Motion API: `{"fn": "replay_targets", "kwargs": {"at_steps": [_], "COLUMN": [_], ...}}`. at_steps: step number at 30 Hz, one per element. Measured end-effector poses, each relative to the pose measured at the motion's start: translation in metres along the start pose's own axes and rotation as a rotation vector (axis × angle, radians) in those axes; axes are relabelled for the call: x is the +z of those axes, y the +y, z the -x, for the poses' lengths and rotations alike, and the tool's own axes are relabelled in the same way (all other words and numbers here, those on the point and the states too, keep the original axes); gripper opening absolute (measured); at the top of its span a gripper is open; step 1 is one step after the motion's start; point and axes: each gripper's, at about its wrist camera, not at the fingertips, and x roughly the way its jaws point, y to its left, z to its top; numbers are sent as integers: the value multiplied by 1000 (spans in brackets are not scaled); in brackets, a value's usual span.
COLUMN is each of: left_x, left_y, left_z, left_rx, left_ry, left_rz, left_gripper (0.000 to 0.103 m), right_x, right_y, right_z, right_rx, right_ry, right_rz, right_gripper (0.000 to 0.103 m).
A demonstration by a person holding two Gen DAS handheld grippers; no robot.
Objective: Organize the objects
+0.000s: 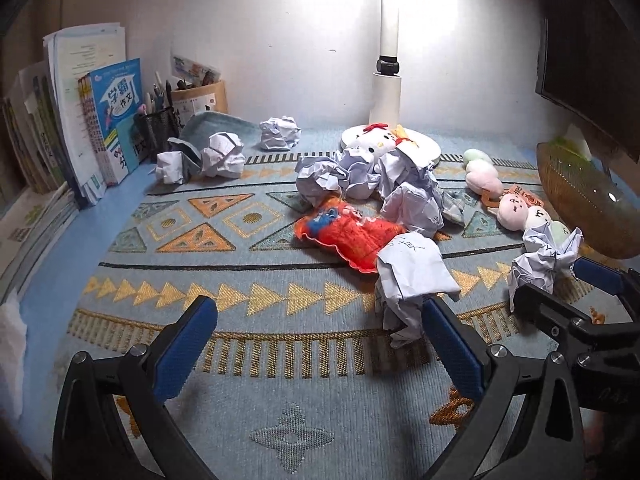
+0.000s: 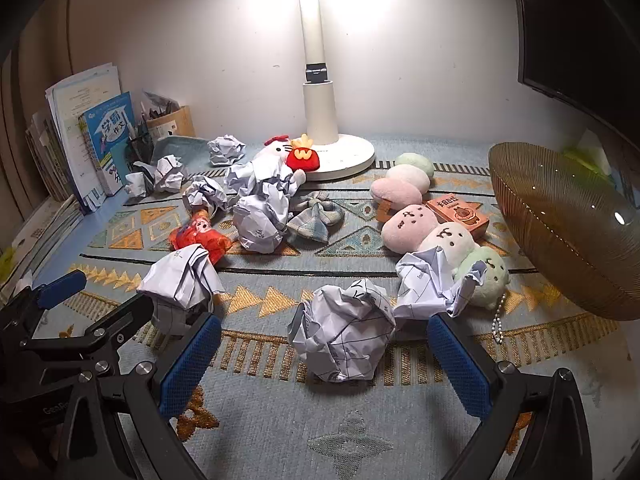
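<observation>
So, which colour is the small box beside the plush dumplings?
Orange box, clearest in the right wrist view.

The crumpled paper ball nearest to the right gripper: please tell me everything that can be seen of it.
The crumpled paper ball is white sheet paper with thin printed grid lines and some handwriting, squeezed into a rough, loosely packed lump with sharp folds. It lies on the patterned mat, just ahead of the right gripper, whose blue-padded jaws stand wide open and do not touch it. Another crumpled sheet lies close at its right; whether they touch is unclear.

About 9 crumpled paper balls point(image 2: 344, 340), 1 bowl point(image 2: 560, 232), 1 lamp point(image 2: 320, 112).
</observation>
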Motion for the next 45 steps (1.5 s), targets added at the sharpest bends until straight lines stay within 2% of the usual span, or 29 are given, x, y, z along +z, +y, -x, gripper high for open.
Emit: {"fn": "replay_targets", "kwargs": {"at_steps": [5, 45], "left_x": [1, -1], "left_y": [2, 4], "left_z": [-2, -2], "left_rx": [-28, -14], "left_ry": [9, 18], "left_rz": [10, 13], "left_gripper": [102, 102], "right_x": [1, 0], "right_y": [-3, -3], "right_z": [-4, -6], "right_rx": [17, 11], "right_ry": [19, 45], "right_rz": [-15, -24], "right_gripper": [103, 103]}}
